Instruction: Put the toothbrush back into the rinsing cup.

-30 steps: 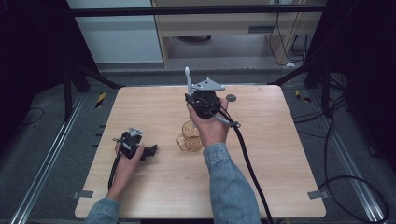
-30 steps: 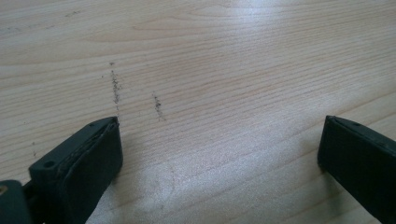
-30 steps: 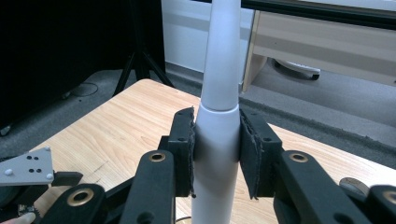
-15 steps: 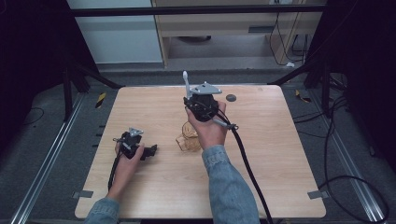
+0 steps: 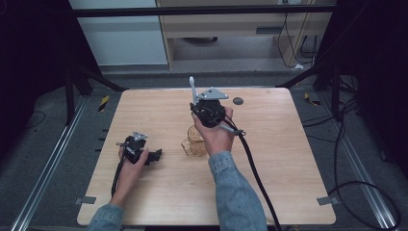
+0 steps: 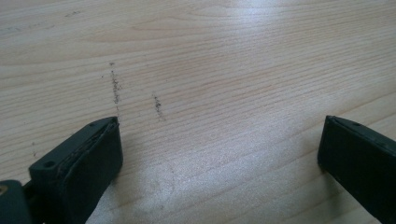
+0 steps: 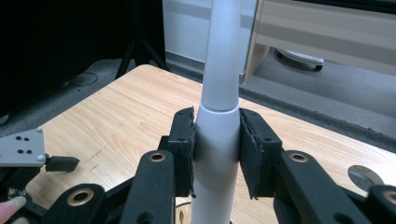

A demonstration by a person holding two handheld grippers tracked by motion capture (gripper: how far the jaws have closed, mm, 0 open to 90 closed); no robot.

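Since a second ago the right gripper (image 5: 192,94) has shifted slightly toward the person's left over the table (image 5: 288,159), and the white toothbrush-like handle (image 7: 218,121) it carries now leans a touch further that way; the left gripper (image 5: 153,156) has stayed put. Both right pads (image 7: 184,154) press on the white handle's thick lower body, which stands upright between the jaws and narrows to a slim neck well above their tips. Below and behind those jaws sits a clear glass cup (image 5: 193,142), just beside the holding hand. The left gripper's jaws stand wide apart with bare wood between them, only faint dark scuff marks ahead of the left jaw. No brand, label or writing can be read on anything.
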